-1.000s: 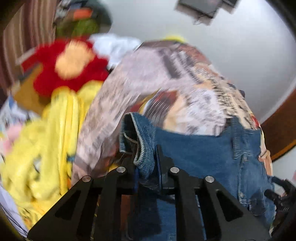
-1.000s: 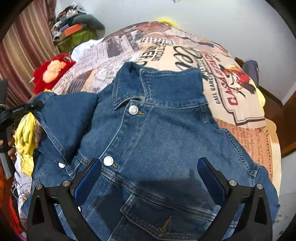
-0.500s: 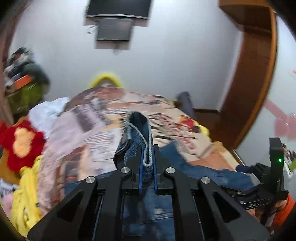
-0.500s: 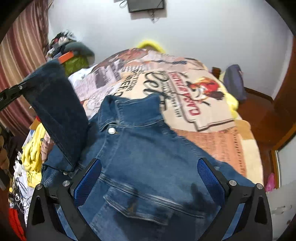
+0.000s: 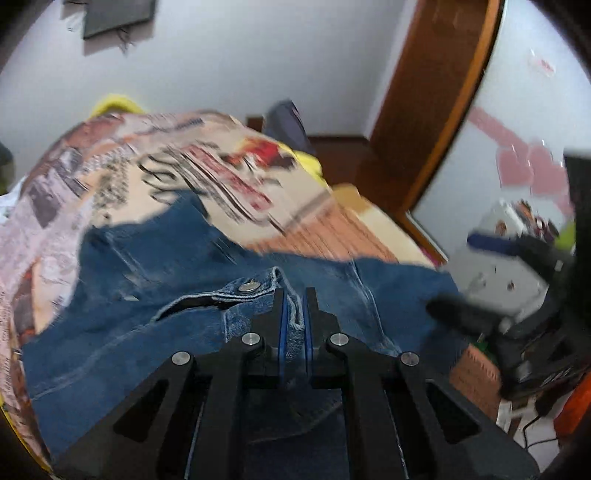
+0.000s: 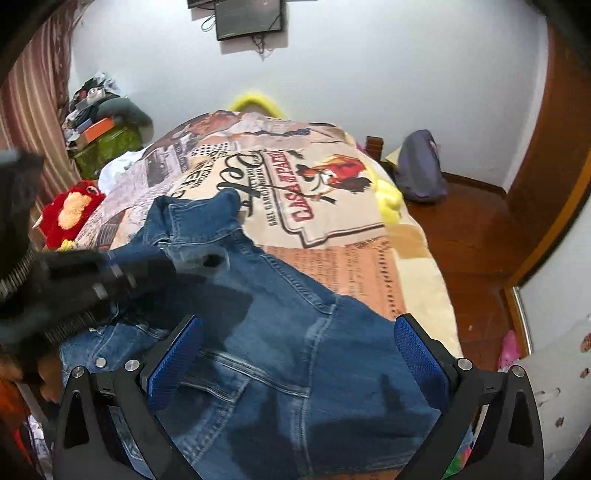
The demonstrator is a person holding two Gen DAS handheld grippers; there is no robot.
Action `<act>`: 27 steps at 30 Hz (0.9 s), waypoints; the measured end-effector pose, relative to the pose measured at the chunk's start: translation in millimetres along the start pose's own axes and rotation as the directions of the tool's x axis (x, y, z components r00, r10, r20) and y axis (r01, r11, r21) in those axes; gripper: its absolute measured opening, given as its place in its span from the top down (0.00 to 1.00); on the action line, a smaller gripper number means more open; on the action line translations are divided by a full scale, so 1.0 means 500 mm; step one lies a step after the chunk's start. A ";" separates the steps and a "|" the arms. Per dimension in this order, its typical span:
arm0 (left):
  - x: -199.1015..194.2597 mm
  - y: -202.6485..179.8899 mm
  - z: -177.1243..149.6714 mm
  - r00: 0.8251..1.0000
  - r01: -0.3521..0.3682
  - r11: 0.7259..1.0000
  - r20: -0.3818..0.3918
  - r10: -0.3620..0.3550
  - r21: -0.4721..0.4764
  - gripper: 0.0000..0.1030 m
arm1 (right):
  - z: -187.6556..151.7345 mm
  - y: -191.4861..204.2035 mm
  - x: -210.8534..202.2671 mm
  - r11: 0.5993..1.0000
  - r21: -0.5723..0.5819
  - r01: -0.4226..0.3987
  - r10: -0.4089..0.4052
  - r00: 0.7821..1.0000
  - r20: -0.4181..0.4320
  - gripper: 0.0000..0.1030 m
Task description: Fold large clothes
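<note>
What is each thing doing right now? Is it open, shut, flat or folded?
Left tool: shut, pinching a denim edge.
Right tool: open, holding nothing, above the jacket.
Denim jacket: lying on the bed, one part being folded across its front.
Bedspread: spread over the bed.
Wall screen: off, dark.

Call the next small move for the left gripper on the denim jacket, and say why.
Probably lower the left gripper and lay the pinched sleeve cuff flat across the denim jacket, then let go. It is shut on the cuff, already over the jacket's front, while the right gripper hangs open above the body, holding nothing, so the sleeve fold looks ready to set down.
</note>
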State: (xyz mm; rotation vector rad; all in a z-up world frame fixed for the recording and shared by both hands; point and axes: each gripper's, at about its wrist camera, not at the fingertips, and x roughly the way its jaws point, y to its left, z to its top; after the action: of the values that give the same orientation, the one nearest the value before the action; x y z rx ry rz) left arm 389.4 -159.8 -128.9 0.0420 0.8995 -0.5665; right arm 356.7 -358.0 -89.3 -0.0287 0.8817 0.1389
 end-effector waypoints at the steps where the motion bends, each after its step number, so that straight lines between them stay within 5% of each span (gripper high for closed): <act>1: 0.010 -0.009 -0.009 1.000 0.005 1.000 -0.019 -0.005 0.008 0.93 | -0.003 -0.004 -0.001 1.000 0.003 0.001 -0.001 1.000 -0.001 0.00; 9: 0.061 -0.067 -0.064 0.982 0.044 0.996 -0.185 -0.029 0.074 0.87 | -0.008 -0.021 0.019 0.998 0.056 -0.029 0.031 0.999 -0.030 0.00; 13: 0.025 -0.058 -0.066 0.989 0.005 0.995 -0.148 0.009 0.098 0.47 | -0.002 -0.014 0.044 0.991 0.104 -0.086 0.093 0.994 -0.062 0.00; 19: -0.086 0.059 -0.085 0.991 -0.124 0.991 -0.038 0.126 0.047 0.34 | 0.005 0.013 0.093 0.972 0.159 -0.175 0.194 0.974 -0.118 0.00; 23: -0.129 0.174 -0.129 0.963 -0.266 0.964 -0.035 0.266 -0.001 0.29 | -0.003 0.052 0.149 0.962 0.170 -0.214 0.246 0.950 -0.193 0.00; 27: -0.156 0.306 -0.214 0.907 -0.410 0.911 -0.124 0.402 -0.049 0.29 | -0.015 0.087 0.202 0.945 0.200 -0.259 0.306 0.915 -0.262 0.04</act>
State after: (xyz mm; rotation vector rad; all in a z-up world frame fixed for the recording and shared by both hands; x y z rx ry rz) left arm 347.3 34.5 -168.0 0.1918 0.9860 -0.1408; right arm 408.3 -304.6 -170.6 0.2384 1.1871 0.3412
